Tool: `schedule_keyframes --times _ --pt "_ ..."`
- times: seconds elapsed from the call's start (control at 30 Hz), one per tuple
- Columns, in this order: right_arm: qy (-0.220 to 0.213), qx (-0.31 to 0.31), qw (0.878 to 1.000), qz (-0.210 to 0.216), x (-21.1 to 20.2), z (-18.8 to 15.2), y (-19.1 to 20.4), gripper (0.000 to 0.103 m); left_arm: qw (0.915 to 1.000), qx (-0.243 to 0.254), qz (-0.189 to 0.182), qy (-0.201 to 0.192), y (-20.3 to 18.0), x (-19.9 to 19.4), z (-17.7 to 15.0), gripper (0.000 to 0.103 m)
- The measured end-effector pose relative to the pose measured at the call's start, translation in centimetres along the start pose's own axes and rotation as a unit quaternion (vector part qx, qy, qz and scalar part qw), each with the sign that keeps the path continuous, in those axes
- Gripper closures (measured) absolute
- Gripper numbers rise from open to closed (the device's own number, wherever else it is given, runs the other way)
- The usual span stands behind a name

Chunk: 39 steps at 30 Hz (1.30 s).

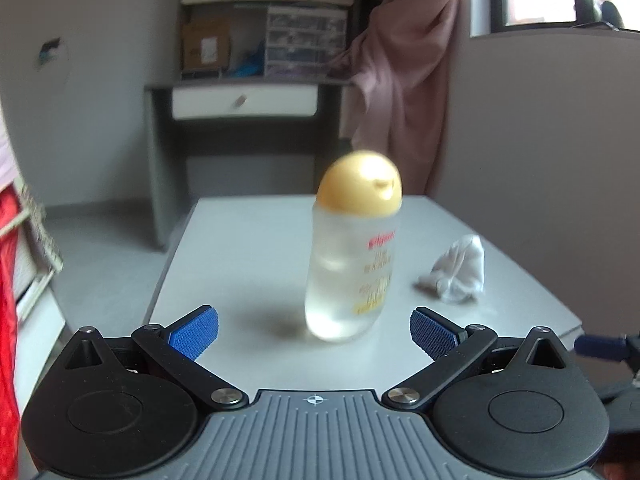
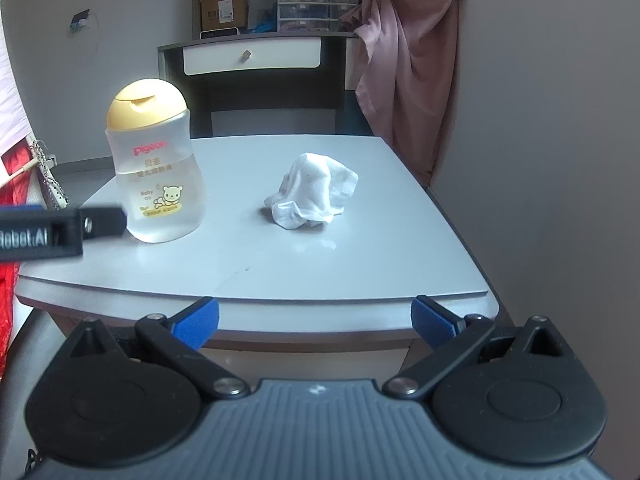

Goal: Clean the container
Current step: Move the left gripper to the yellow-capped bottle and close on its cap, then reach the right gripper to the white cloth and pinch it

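The bottle [image 2: 156, 164] stands upright on the pale counter [image 2: 360, 256], left of centre in the right wrist view and dead centre in the left wrist view, its yellow cap [image 2: 146, 104] shut. The crumpled white cloth [image 2: 314, 192] lies to its right in both views, apart from it and nearer the middle of the counter.

Both sets of tongs are spread wide with nothing between them. The left tongs [image 1: 314, 332] sit low in their frame with the bottle just ahead of the blue pads [image 1: 194, 334], not touching it. The right tongs [image 2: 314, 324] hang back over the near edge of the counter, facing the cloth from some way off.

The main risk, as I judge it, is the bottle going over. It is tall, rounded and smooth, and it looks part full of clear liquid, so a pad that meets one side before the other would likely push it sideways or spin it instead of trapping it. A grip high near the cap could tip it; a light pinch on the slick plastic could let it slip once wiping starts.

The cloth is loose and lumpy, so the right tongs may catch only a fold and drag it. The two tools are also close: a dark part of the left tool shows at the left edge of the right wrist view, beside the bottle, so a hasty reach could bump them.
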State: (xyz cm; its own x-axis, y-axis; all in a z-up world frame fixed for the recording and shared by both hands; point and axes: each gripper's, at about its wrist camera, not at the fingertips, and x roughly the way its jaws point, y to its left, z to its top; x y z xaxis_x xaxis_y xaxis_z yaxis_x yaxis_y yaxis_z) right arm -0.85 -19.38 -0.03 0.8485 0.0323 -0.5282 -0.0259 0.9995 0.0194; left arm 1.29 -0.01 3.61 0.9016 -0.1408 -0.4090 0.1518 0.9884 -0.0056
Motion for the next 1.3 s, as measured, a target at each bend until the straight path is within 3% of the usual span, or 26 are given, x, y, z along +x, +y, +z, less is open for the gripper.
schedule_keyframes --times 0.2,0.43,0.83,0.9,0.97,1.13,1.3 --pt "0.001 -0.009 1.0 -0.001 0.2 -0.2 0.2 0.0 0.9978 0.013 -0.05 -0.043 0.2 2.2 2.4 0.0" --pt "0.004 -0.008 1.0 -0.007 0.6 -0.4 0.1 0.0 0.9952 0.012 -0.079 -0.056 0.5 5.7 4.6 0.001" --pt "0.015 -0.01 1.0 -0.005 1.4 -0.3 0.2 0.0 0.9941 -0.002 -0.09 -0.062 1.9 7.0 5.2 0.002" --pt "0.017 -0.011 1.0 -0.005 1.4 -0.4 0.2 0.0 0.9933 -0.004 -0.097 -0.063 2.3 6.8 5.1 0.018" --pt "0.017 -0.011 1.0 -0.005 1.5 -0.4 0.3 0.0 0.9888 -0.021 -0.139 -0.05 2.9 7.4 5.5 0.054" --pt "0.013 -0.009 1.0 -0.009 1.3 -0.3 0.1 0.0 0.9898 -0.013 -0.137 -0.035 3.1 8.1 6.3 0.055" --pt "-0.027 -0.003 1.0 -0.001 0.4 0.2 -0.6 0.0 0.9903 -0.022 -0.135 -0.022 3.2 7.9 5.5 0.055"
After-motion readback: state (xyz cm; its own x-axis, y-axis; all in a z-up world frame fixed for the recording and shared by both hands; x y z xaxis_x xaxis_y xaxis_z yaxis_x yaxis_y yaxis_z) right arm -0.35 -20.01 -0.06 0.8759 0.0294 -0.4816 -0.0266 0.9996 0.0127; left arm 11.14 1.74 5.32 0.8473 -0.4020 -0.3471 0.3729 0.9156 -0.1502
